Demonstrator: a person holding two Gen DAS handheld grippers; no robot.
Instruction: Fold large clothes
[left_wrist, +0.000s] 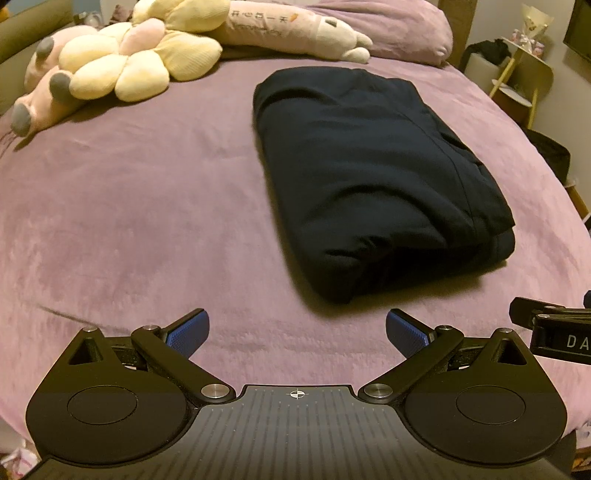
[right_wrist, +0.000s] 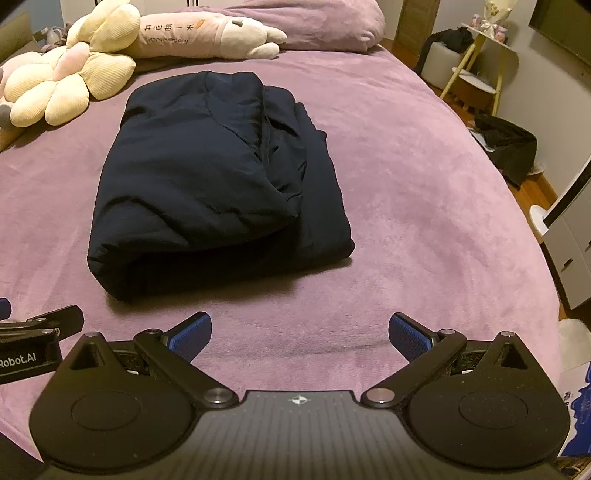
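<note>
A dark navy garment (left_wrist: 373, 177) lies folded into a thick rectangular bundle on the purple bed cover (left_wrist: 140, 206); the right wrist view shows the same garment (right_wrist: 218, 192) left of centre. My left gripper (left_wrist: 297, 330) hovers open just short of the bundle's near edge, blue pads spread wide and holding nothing. My right gripper (right_wrist: 300, 332) is also open and empty, a little back from the bundle's near right corner. Each view catches the other gripper's black body at its side edge.
Cream and pink plush toys (left_wrist: 122, 62) and a long pink plush pillow (right_wrist: 207, 33) lie along the bed's far side beside a purple pillow (left_wrist: 399, 26). To the right, off the bed, stand a yellow-legged side table (right_wrist: 476, 74), a dark bag (right_wrist: 506, 147) and white furniture (right_wrist: 569, 240).
</note>
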